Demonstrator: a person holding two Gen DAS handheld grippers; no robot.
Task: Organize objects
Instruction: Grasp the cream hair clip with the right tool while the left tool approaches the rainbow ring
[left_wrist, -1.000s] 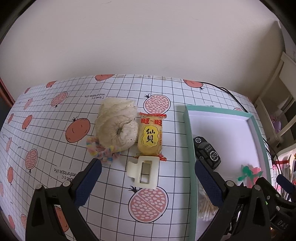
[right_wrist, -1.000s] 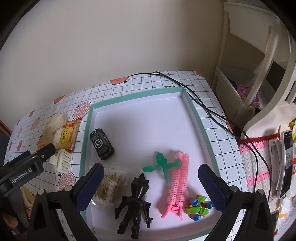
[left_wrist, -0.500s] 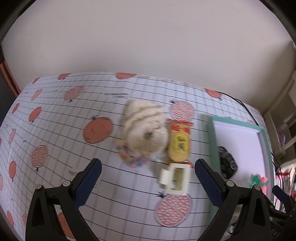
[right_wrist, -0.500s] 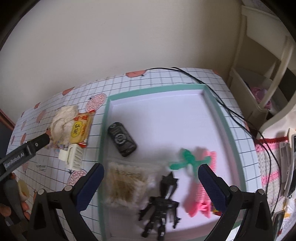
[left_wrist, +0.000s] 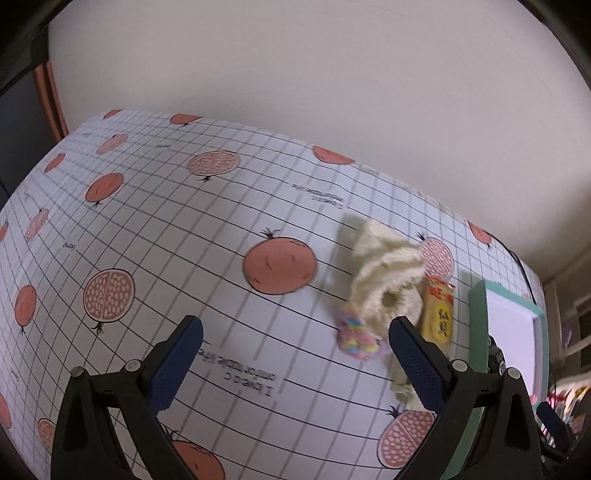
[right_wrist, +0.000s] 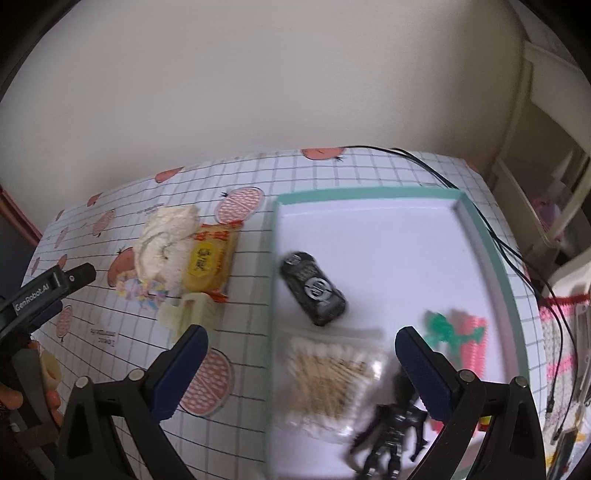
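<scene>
Right wrist view: cream scrunchie (right_wrist: 166, 243) fluffy, beside yellow snack packet (right_wrist: 208, 258); both hand-held grippers open, empty.

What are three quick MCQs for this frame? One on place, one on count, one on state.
1. Where does the black toy car lie?
A. In the tray
B. On the tablecloth
C. In the right gripper

2. How many things lie on the tablecloth beside the tray?
A. Two
B. Four
C. Six

3. How do the right gripper jaws stand?
A. Shut on the car
B. Shut on nothing
C. Open, empty

Answers:
1. A: the car sits on the white floor inside the green rim.
2. B: cream scrunchie, yellow snack, pastel tie and cream clip.
3. C: the blue pads are wide apart with nothing between them; the left gripper is likewise open.
</scene>
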